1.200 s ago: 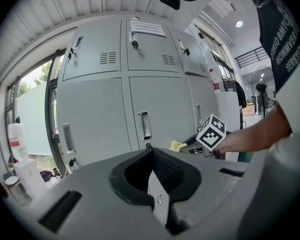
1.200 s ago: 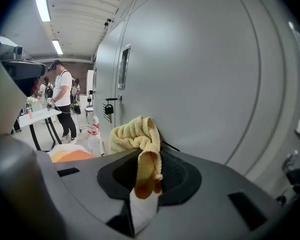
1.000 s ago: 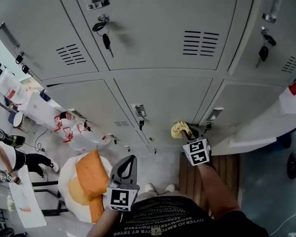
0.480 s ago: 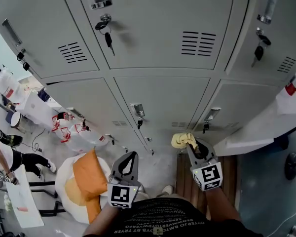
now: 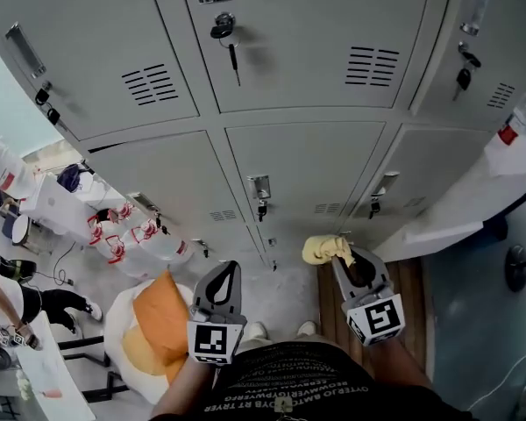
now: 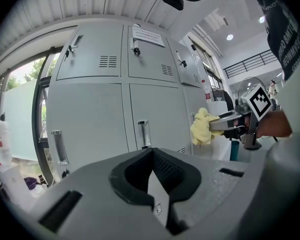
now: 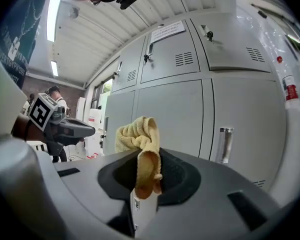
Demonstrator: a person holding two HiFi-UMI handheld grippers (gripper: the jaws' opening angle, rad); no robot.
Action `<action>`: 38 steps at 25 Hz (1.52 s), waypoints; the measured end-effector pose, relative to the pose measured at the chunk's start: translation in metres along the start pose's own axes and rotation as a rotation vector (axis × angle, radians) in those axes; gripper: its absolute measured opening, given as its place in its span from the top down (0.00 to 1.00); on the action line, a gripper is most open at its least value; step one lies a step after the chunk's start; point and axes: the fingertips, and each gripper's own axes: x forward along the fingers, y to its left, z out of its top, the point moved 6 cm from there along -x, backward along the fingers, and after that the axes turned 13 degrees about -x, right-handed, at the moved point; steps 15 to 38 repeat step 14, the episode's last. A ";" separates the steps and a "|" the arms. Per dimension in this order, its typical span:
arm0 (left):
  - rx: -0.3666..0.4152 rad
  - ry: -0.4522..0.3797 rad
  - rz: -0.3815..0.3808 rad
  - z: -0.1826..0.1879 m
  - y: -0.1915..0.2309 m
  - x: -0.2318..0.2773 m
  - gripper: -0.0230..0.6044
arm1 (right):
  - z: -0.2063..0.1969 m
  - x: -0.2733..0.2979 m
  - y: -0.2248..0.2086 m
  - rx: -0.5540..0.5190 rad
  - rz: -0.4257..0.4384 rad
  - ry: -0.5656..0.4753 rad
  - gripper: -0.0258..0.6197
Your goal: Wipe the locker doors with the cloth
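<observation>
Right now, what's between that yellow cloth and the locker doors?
Nothing: in the right gripper view the yellow cloth, pinched in the right gripper, faces the grey locker door with only bare air between.

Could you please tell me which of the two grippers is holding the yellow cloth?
The right gripper: its jaws are shut on the yellow cloth. The left gripper has its jaws together with nothing between them.

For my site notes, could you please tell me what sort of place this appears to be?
Probably a locker area in a workshop-like building: a bank of grey metal lockers with vent slots, keys hanging in the locks, and a ribbed ceiling with strip lights overhead.
</observation>
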 end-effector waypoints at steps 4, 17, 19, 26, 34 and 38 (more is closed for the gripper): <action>0.004 -0.033 -0.004 0.011 0.028 -0.010 0.96 | 0.011 0.006 0.020 0.003 -0.029 0.010 0.85; -0.014 -0.034 -0.102 0.006 0.086 -0.036 0.96 | 0.047 0.026 0.082 0.009 -0.052 0.017 0.85; -0.014 -0.034 -0.102 0.006 0.086 -0.036 0.96 | 0.047 0.026 0.082 0.009 -0.052 0.017 0.85; -0.014 -0.034 -0.102 0.006 0.086 -0.036 0.96 | 0.047 0.026 0.082 0.009 -0.052 0.017 0.85; -0.014 -0.034 -0.102 0.006 0.086 -0.036 0.96 | 0.047 0.026 0.082 0.009 -0.052 0.017 0.85; -0.014 -0.034 -0.102 0.006 0.086 -0.036 0.96 | 0.047 0.026 0.082 0.009 -0.052 0.017 0.85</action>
